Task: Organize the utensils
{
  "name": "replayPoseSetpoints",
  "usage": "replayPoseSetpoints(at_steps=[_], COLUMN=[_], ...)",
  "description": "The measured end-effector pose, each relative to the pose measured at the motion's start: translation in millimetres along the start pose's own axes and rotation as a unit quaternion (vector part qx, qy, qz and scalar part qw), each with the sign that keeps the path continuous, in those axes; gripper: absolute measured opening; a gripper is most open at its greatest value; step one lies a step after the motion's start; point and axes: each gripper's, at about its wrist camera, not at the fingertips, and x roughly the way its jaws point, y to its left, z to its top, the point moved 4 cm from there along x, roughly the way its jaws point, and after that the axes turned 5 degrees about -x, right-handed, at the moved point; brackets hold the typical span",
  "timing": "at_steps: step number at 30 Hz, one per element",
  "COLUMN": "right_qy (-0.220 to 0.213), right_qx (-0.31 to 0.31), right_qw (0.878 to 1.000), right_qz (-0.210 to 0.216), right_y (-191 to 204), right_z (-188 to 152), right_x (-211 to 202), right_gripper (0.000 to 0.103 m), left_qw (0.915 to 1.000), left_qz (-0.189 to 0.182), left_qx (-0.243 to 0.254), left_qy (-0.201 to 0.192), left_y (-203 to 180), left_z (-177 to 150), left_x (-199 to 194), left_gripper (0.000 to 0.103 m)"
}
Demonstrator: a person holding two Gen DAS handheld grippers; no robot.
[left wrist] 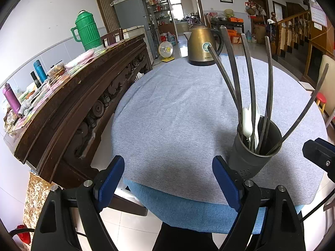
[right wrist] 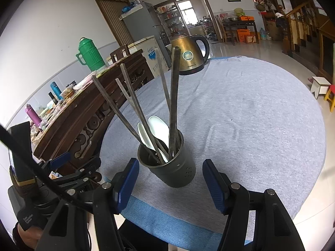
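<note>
A dark grey utensil holder (left wrist: 249, 156) stands near the front edge of a round table with a grey cloth (left wrist: 178, 108). It holds several dark chopsticks (left wrist: 249, 77) and white spoons (left wrist: 250, 123). My left gripper (left wrist: 168, 179) is open and empty, just left of the holder. In the right wrist view the holder (right wrist: 170, 167) with chopsticks (right wrist: 173, 100) and white spoons (right wrist: 157, 129) stands just ahead of my right gripper (right wrist: 170, 183), which is open and empty. The left gripper (right wrist: 62, 165) shows at the left there, and the right gripper (left wrist: 318, 152) at the right edge of the left view.
A gold electric kettle (left wrist: 204, 46) stands at the table's far side (right wrist: 189, 56). A carved dark wooden sideboard (left wrist: 83, 108) with a green thermos (left wrist: 86, 31) and bottles runs along the left. Small stools (right wrist: 322, 87) stand on the floor at right.
</note>
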Motion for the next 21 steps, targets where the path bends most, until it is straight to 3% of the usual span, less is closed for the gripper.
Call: replayPoseSetpoints(at_steps=[21], right_qy=[0.010], right_qx=[-0.014], right_qw=[1.000], right_qz=[-0.010], right_y=[12.4], right_z=[0.1], right_x=[6.1], right_gripper=[0.067], left_qw=[0.9997], left_qz=[-0.011], left_qx=[-0.019], left_qy=[0.008], left_y=[13.8], left_z=[-0.9], left_x=[9.6], left_gripper=[0.086])
